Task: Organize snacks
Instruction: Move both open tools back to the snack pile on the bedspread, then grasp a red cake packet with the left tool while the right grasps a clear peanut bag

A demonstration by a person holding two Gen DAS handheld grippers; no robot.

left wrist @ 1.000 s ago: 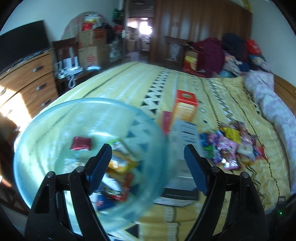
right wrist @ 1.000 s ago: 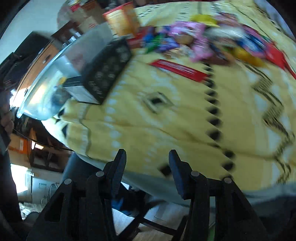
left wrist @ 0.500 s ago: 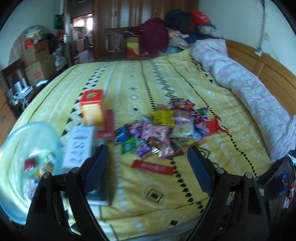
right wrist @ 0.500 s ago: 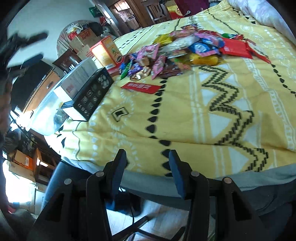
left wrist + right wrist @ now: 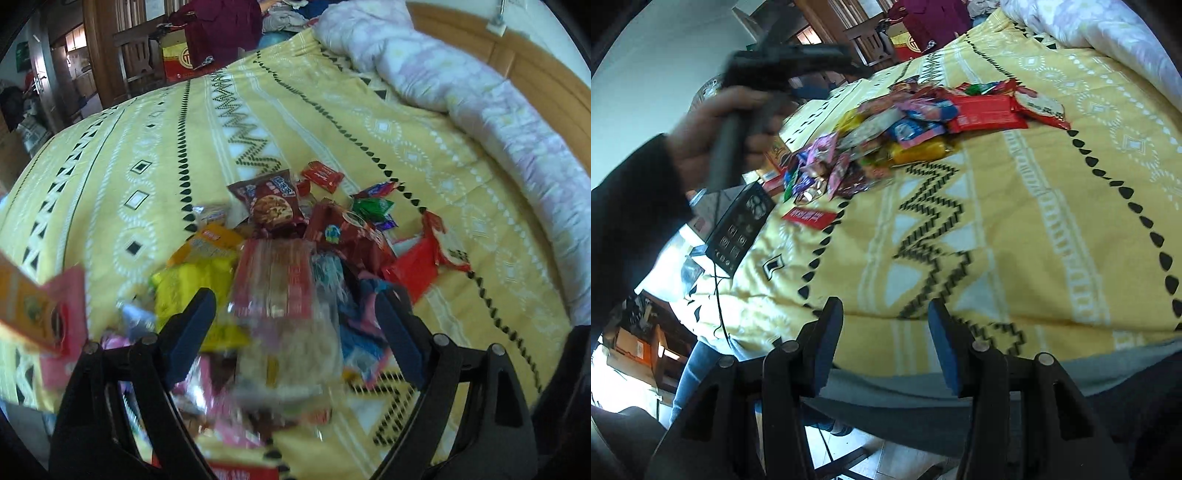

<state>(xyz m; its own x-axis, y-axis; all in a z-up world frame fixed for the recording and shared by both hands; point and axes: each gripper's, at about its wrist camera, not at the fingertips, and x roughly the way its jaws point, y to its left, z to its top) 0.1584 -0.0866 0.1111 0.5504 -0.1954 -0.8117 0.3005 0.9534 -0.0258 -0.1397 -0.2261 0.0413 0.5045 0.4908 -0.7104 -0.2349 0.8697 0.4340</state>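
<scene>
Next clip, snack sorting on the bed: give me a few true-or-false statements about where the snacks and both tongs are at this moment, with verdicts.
1. The left tongs stand open over the snack pile with nothing gripped. True.
2. The snack pile lies on a yellow patterned bedspread. True.
3. The right tongs are shut on a red packet. False: nothing is between them, and they hang at the near edge of the bed, short of the pile.
4. A cookie packet lies at the far side of the pile in the left wrist view. True.
5. The flat red packet sits on top of the pile. False: it lies apart on the bedspread, beside a black box.
</scene>
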